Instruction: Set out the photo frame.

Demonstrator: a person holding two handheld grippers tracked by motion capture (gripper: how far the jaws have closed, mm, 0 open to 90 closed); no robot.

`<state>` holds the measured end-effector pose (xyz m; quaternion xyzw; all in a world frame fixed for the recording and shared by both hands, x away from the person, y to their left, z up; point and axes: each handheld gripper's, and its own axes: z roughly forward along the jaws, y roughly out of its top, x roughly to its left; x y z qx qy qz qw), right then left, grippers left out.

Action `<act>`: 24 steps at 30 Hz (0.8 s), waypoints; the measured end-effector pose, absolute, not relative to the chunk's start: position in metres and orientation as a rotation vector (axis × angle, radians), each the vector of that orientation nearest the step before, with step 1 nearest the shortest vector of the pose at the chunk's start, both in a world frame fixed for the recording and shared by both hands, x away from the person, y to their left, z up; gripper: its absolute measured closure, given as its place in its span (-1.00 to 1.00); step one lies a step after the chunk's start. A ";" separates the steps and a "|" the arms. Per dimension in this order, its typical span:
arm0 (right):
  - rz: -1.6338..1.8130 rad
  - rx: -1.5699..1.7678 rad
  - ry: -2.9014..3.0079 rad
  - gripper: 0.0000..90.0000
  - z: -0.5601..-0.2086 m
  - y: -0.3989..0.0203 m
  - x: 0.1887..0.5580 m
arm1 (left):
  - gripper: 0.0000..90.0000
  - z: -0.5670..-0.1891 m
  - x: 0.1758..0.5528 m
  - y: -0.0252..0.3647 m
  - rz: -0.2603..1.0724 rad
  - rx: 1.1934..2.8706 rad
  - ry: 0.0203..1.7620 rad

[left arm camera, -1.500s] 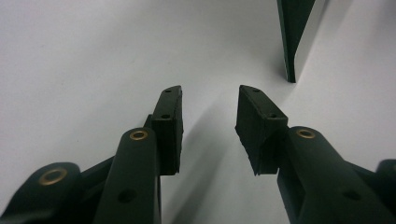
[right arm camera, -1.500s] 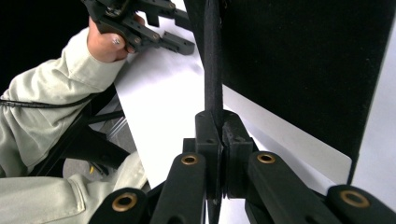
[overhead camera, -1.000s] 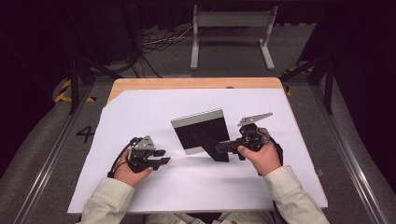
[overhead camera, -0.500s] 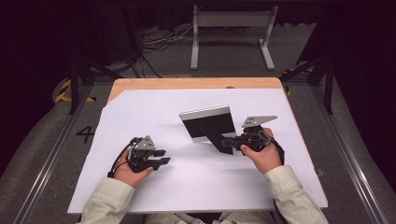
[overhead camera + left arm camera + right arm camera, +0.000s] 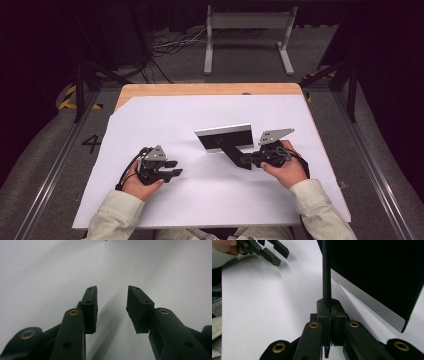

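1. A photo frame [image 5: 225, 137] is being held up by its black back strut [image 5: 239, 156], near the middle of the white-covered worktop [image 5: 200, 210]. The strut is being pinched edge-on by the clenched jaws of the right gripper [image 5: 250, 160]. In the right gripper view the thin strut [image 5: 326, 272] is being squeezed only at its lower end, so the frame could be levered out of the grip by its own weight.

2. The frame's lower edge is being kept close to the white sheet, with its silver border [image 5: 367, 302] tilted. Whether that edge is touching the sheet cannot be told. If the frame is being set down at this lean, it could be tipped flat onto its face or back instead of being propped on the strut.

3. The strut is probably hinged. If it is being twisted by the pinch, it could be folded shut or strained at the hinge, and the frame would be left without support.

4. The left gripper [image 5: 172, 168] is being rested on the sheet, well apart from the frame, with its jaws released and nothing between them [image 5: 111, 310]. No second support is being given, so a slip would not be caught.

5. The sheet could be dragged or creased if the frame's edge is being pushed across it.
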<state>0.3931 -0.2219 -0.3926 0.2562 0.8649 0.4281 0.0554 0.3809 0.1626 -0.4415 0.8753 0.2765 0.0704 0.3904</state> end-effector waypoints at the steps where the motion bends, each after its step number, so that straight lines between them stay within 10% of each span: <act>1: 1.295 0.774 2.630 0.94 -0.394 -0.223 0.393 | 0.37 -0.442 0.381 0.163 0.179 2.224 0.703; 24: 1.183 0.697 2.691 0.93 -0.418 -0.232 0.392 | 0.32 -0.443 0.381 0.163 0.191 2.221 0.702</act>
